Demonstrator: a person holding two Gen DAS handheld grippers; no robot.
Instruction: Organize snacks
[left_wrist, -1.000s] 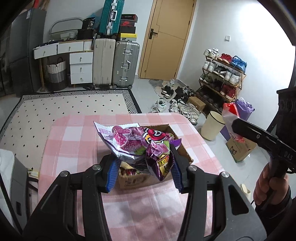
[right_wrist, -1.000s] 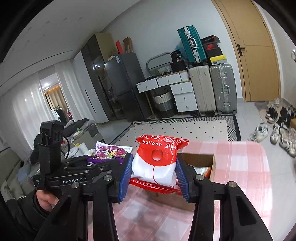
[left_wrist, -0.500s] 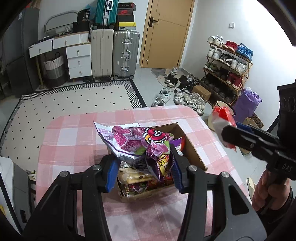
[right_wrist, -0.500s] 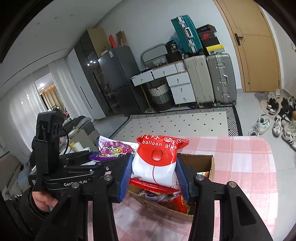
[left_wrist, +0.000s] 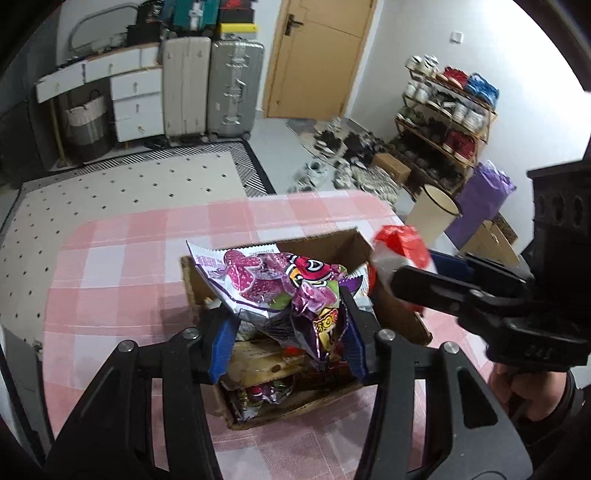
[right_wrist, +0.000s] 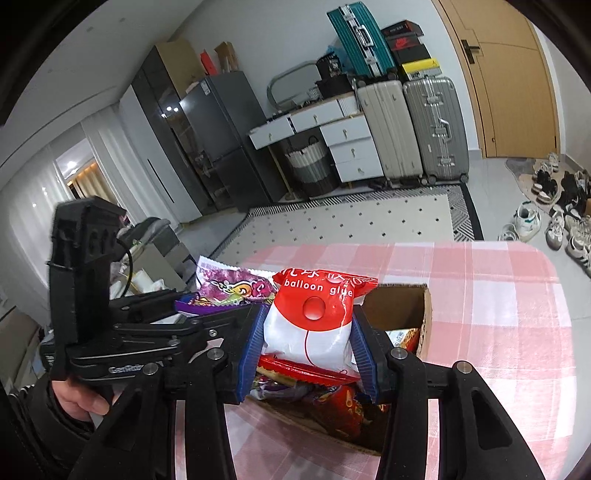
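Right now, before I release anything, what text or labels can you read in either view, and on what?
"balloon glue": on the red and white packet held in the right gripper.
"GenRob...": partly readable, on the body of the left gripper; the rest is cut off.
Chinese characters above "balloon glue": too blurred.
Print on the purple snack bags in the left gripper: unreadable.
Shoebox logo: too small.

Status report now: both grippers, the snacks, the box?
Left gripper shut on purple packets. Right gripper shut on red-white bag. Both over the box, already holding snacks. Nothing in the way.
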